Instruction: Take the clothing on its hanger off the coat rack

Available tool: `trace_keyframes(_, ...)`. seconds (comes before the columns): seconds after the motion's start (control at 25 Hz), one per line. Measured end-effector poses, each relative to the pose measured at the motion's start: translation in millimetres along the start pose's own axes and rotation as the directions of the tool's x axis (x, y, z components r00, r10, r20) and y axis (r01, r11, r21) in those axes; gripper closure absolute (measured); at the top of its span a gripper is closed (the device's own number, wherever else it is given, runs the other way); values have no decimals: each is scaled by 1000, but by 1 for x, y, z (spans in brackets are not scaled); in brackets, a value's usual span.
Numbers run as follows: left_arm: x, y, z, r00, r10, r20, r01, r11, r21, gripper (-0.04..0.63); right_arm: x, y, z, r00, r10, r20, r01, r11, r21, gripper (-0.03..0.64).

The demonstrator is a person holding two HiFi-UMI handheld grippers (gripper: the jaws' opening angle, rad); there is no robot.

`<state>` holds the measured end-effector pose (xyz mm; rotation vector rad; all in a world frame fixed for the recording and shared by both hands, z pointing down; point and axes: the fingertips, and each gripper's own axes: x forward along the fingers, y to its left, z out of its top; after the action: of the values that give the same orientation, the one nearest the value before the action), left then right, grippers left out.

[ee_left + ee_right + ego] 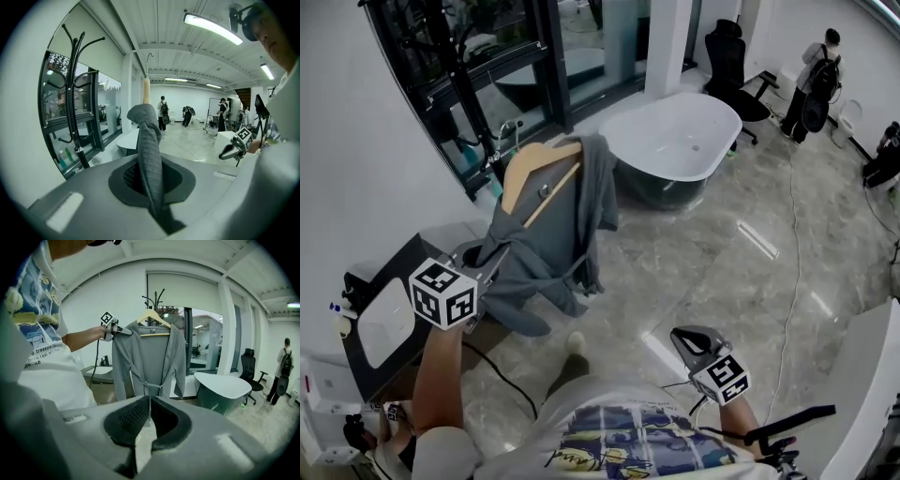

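A grey robe (546, 239) hangs on a wooden hanger (534, 161), held out in the air to the right of the black coat rack (459, 84). My left gripper (490, 265) is shut on the robe's shoulder cloth (151, 154). In the left gripper view the hanger's hook (148, 61) is free and the coat rack (75, 98) stands apart at the left. In the right gripper view the robe (149, 357) hangs full length with the left gripper (123, 330) at its shoulder. My right gripper (692, 339) is low at the right, shut and holding nothing.
A white bathtub (675, 141) stands behind the robe on the marble floor. A dark counter with a white basin (382, 323) lies under my left arm. An office chair (733, 56) and people (817, 80) are at the far right. Black-framed windows (516, 56) back the rack.
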<state>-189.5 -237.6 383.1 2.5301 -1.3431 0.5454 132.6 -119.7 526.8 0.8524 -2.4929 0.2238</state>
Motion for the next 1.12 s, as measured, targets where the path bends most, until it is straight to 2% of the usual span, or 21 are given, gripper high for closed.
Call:
trace_keyframes(0.28, -34, -65, -22, 1000, 2, -2, -2, 1000, -6, 586, -11, 16, -10, 998, 53, 18, -53, 998, -17, 614)
trace_keyframes(0.64, -60, -133, -44, 1000, -24, -3, 24, 1000, -15, 586, -26, 26, -19, 996, 74, 49, -73, 997, -29, 614)
trace_keyframes(1.12, -62, -181, -50, 998, -69, 6, 69, 998, 13, 586, -42, 17, -22, 996, 55, 68, -51, 996, -68, 615)
